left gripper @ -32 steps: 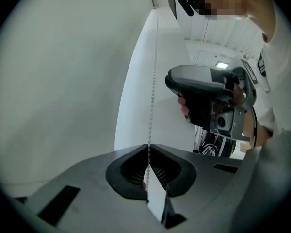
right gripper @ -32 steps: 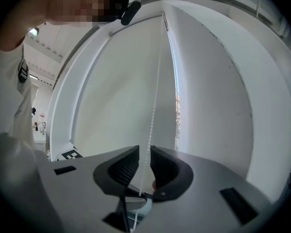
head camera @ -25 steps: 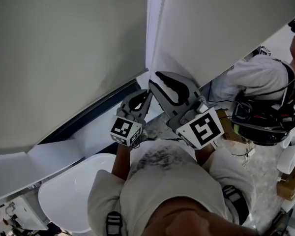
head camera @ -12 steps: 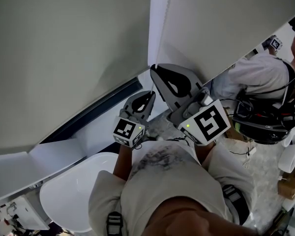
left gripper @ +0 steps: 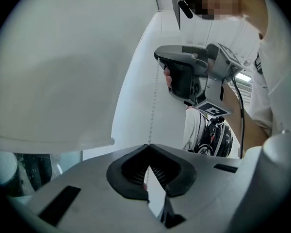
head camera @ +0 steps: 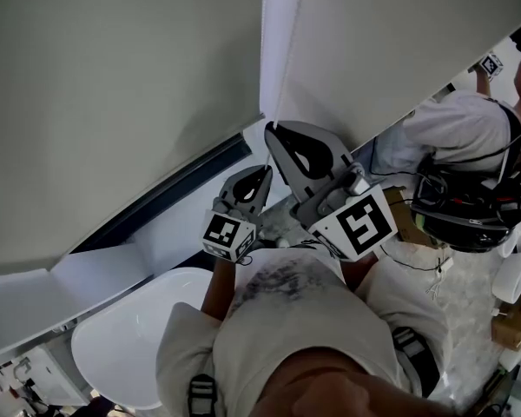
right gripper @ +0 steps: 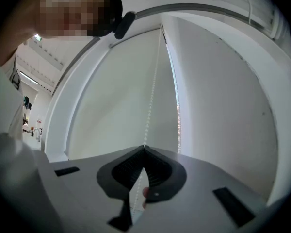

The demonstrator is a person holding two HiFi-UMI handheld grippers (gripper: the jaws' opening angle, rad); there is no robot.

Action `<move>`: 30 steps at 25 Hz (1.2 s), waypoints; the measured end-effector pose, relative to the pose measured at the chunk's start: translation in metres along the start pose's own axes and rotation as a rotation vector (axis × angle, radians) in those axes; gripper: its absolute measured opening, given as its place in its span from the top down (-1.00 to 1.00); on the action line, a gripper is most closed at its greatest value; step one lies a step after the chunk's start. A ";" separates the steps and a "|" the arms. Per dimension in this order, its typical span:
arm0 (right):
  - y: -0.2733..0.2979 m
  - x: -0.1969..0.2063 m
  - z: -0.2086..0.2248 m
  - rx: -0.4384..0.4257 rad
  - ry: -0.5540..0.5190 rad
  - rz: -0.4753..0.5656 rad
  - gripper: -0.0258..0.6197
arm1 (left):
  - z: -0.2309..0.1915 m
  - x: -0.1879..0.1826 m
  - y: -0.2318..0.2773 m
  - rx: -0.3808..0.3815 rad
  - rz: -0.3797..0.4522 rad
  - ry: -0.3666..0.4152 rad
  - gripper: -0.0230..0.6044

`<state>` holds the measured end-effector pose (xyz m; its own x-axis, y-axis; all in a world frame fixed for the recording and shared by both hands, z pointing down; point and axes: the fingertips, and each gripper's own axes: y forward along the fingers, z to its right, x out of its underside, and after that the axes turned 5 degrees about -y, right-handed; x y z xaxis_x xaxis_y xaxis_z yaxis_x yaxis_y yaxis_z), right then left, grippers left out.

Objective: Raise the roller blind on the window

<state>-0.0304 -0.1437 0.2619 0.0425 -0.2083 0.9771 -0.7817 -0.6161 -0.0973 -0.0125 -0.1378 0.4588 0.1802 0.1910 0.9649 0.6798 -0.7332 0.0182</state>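
Hanging low over the window, the pale grey blind (head camera: 113, 102) leaves only a dark strip of glass (head camera: 169, 194) at the bottom. Its white bead chain (right gripper: 150, 106) drops near the blind's right edge. A white sill (head camera: 95, 272) lies below, and another person (head camera: 456, 133) stands at the far right. The right claw (right gripper: 144, 147) has just been closing and its jaws are now together, clamped on the chain. The left claw (left gripper: 148, 144), lower, pinches it too.

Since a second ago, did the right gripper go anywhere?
No. The right gripper stays at the foot of the white frame; only its jaws have just been closing, and now pinch the bead chain.
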 end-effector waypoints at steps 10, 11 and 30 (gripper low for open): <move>-0.007 0.032 -0.012 0.000 -0.010 -0.031 0.73 | -0.003 0.038 -0.005 -0.016 -0.047 -0.037 0.90; -0.008 0.034 -0.014 0.000 -0.009 -0.031 0.73 | -0.004 0.041 -0.006 -0.018 -0.051 -0.037 0.90; -0.016 0.100 -0.042 -0.035 0.048 -0.103 0.73 | -0.025 0.108 -0.016 -0.060 -0.137 -0.074 0.90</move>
<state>-0.0395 -0.1231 0.3693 0.0946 -0.1083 0.9896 -0.7960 -0.6053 0.0099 -0.0216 -0.1219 0.5694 0.1419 0.3378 0.9305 0.6583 -0.7342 0.1662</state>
